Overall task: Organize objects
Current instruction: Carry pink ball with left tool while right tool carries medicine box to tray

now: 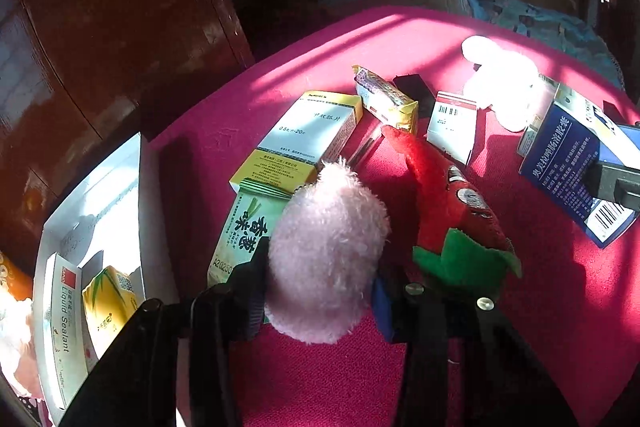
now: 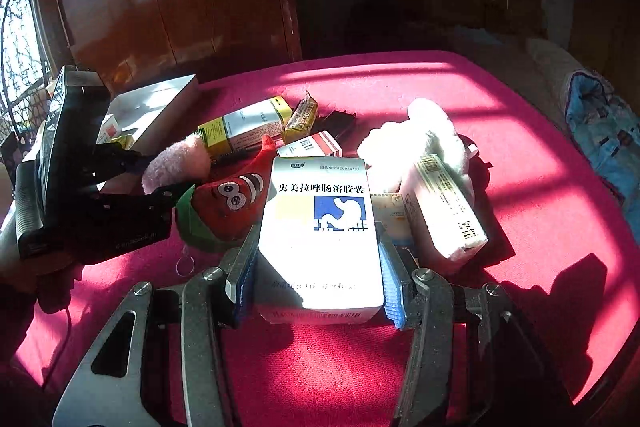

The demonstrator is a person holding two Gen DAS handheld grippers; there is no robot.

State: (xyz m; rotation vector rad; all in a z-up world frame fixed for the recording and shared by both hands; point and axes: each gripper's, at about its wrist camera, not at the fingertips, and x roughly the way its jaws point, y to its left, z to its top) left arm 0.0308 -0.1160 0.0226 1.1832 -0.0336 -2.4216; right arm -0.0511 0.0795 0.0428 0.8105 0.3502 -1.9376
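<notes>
Pink cloth covers the table [image 2: 500, 99]. At left a white tray [image 1: 96, 187] holds boxes. The left hand-held gripper [image 1: 316, 297] is clamped on a pink plush [image 1: 328, 259], beside a red plush [image 1: 452, 203]. The right hand-held gripper [image 2: 316, 291] grips a blue-white box [image 2: 320, 235], level, just over the cloth.

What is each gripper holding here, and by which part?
Left gripper is shut on the pink plush toy, gripping its lower sides. Right gripper is shut on the white-and-blue medicine box, clamped across its two long side faces.

Plush chili [image 1: 452, 203] lies between plush ball [image 1: 326, 259] and medicine box [image 1: 576, 171]
</notes>
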